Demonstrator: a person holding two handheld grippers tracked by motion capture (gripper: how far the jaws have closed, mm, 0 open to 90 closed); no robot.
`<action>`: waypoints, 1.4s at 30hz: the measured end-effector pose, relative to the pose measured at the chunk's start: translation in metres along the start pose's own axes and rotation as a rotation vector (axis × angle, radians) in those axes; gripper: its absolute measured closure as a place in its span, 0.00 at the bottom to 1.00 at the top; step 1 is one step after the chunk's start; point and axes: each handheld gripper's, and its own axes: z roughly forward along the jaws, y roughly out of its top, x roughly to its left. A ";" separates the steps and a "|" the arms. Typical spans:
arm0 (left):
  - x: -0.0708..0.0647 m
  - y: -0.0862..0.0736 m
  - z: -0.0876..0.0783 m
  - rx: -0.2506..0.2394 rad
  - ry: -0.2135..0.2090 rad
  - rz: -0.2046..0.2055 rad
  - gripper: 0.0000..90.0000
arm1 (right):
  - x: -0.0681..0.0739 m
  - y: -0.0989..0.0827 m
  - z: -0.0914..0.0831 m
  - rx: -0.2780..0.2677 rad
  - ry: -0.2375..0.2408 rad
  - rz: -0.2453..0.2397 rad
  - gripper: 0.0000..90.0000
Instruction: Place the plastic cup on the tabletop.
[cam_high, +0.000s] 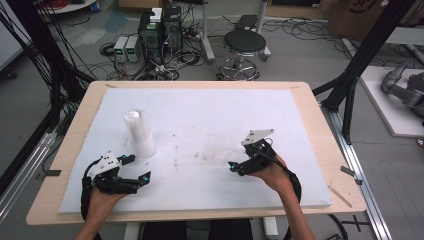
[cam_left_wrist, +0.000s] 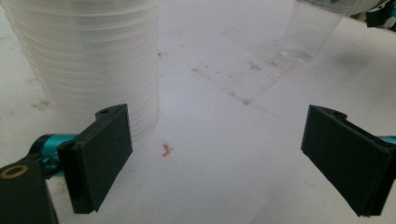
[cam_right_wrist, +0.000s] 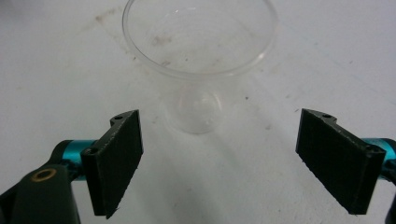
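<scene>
A: Where is the stack of clear plastic cups (cam_high: 139, 133)?

B: It stands upright on the white foam board (cam_high: 200, 120), toward the left side, a bit nearer than the middle. In the left gripper view the stack (cam_left_wrist: 88, 60) rises just beyond the left jaw, its ribbed rims packed one over another.

A: And the left gripper (cam_high: 141, 171)?

B: It is held low at the near left of the board, just near of the stack and a little to its right. Its jaws are spread wide with nothing between them. In its own view the left gripper (cam_left_wrist: 215, 158) looks over bare board with a tiny orange scrap (cam_left_wrist: 166, 149) lying between the jaws.

A: Is there a separate cup?

B: Yes, a single clear cup (cam_right_wrist: 200, 60) stands upright just ahead of the right gripper (cam_right_wrist: 219, 161), mouth up, not touched by either pad. The same cup (cam_left_wrist: 313, 32) shows at the far right of the left gripper view.

A: The right gripper's state?

B: Released, jaws wide apart and empty. From above, the right gripper (cam_high: 233, 166) sits at the near right of the board, well apart from the stack, held in the person's right hand (cam_high: 272, 175).
</scene>
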 end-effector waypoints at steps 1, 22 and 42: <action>0.000 0.000 0.000 -0.002 0.002 0.005 0.10 | 0.000 -0.008 -0.004 -0.049 -0.004 0.022 0.16; 0.001 0.000 0.000 0.000 -0.006 -0.008 0.10 | -0.002 -0.077 -0.021 -0.357 -0.058 0.114 0.16; 0.001 0.000 0.000 -0.007 0.003 -0.019 0.10 | -0.011 -0.099 -0.035 -0.418 -0.110 0.211 0.16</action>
